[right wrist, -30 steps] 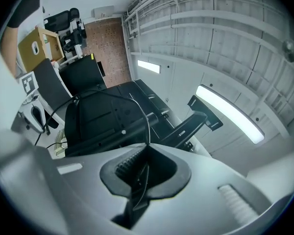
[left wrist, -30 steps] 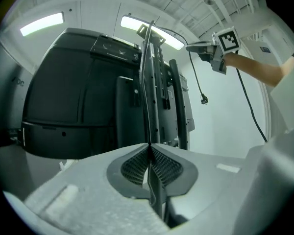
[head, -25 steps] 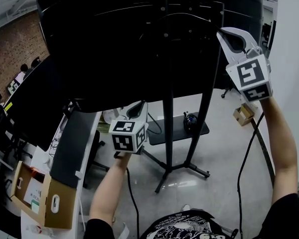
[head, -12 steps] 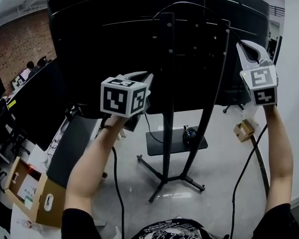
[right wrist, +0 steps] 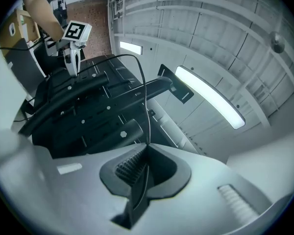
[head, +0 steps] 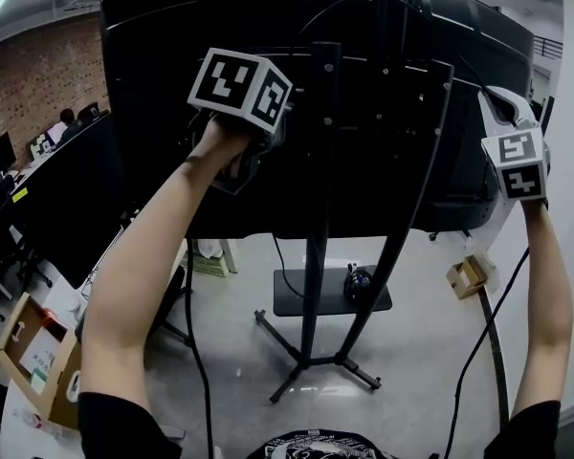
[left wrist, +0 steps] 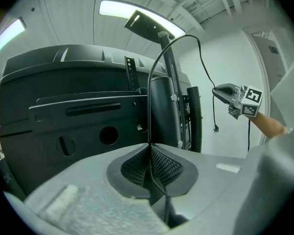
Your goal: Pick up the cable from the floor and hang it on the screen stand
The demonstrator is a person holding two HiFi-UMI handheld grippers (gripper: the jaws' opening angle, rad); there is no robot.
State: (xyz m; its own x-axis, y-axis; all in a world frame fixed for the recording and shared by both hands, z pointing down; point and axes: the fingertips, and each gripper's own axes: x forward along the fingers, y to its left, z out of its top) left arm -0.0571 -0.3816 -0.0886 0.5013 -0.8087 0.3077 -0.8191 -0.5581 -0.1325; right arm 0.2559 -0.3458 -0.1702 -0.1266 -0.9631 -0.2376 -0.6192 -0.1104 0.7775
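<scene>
My left tool [left wrist: 149, 160]: jaws pressed together on the thin black cable [left wrist: 150, 89]. My right tool [right wrist: 145, 165]: pinching the same cable. Cable: off the floor, arched between both tools above the screen stand [head: 316, 208], with the plug end [left wrist: 215, 129] dangling. I judge I hold it high to drape it over the post top. Writing: none legible, only square markers on the tools' cubes.

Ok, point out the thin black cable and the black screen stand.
thin black cable [left wrist: 185, 35]: left gripper view, top of its arc.
black screen stand [head: 313, 285]: head view, centre pole.
</scene>
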